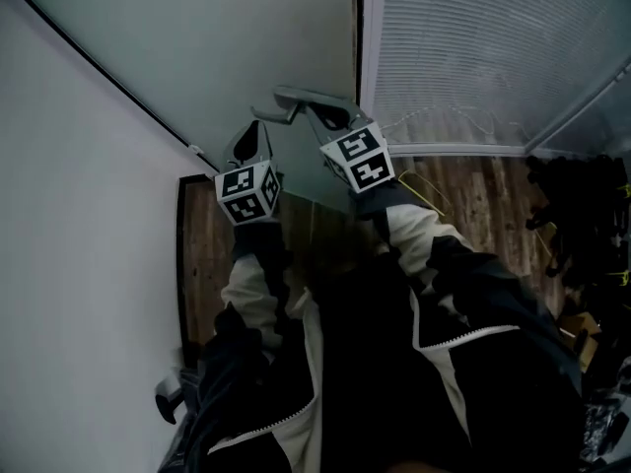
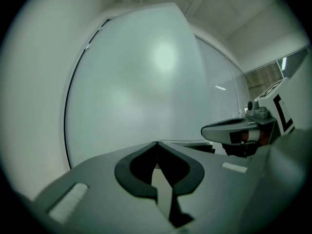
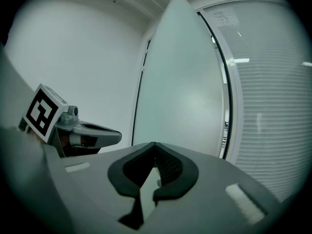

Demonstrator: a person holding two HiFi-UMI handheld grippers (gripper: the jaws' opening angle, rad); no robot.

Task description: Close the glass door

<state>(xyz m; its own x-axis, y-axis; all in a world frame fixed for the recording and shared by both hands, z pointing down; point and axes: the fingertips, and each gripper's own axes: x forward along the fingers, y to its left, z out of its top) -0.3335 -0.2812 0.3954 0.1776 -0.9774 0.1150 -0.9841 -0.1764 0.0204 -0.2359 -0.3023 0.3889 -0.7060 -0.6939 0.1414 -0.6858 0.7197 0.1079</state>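
The frosted glass door (image 1: 227,37) fills the upper middle of the head view, with its free edge (image 1: 355,28) next to the frame on the right. My left gripper (image 1: 252,134) points at the pane, shut with nothing in it. My right gripper (image 1: 284,104) reaches a little further, near the door's edge, also shut and empty. In the left gripper view the meeting tips (image 2: 156,143) face the pane (image 2: 146,82), and the right gripper (image 2: 234,129) shows beside them. In the right gripper view the closed tips (image 3: 154,144) face the door (image 3: 180,91). Whether either touches the glass I cannot tell.
A white wall (image 1: 69,244) runs along the left. Right of the door stands a glazed panel with closed blinds (image 1: 493,47) (image 3: 273,106). A dark gap (image 3: 226,126) separates door edge and frame. Wooden floor (image 1: 483,200) lies below, with dark clutter (image 1: 582,244) at the right.
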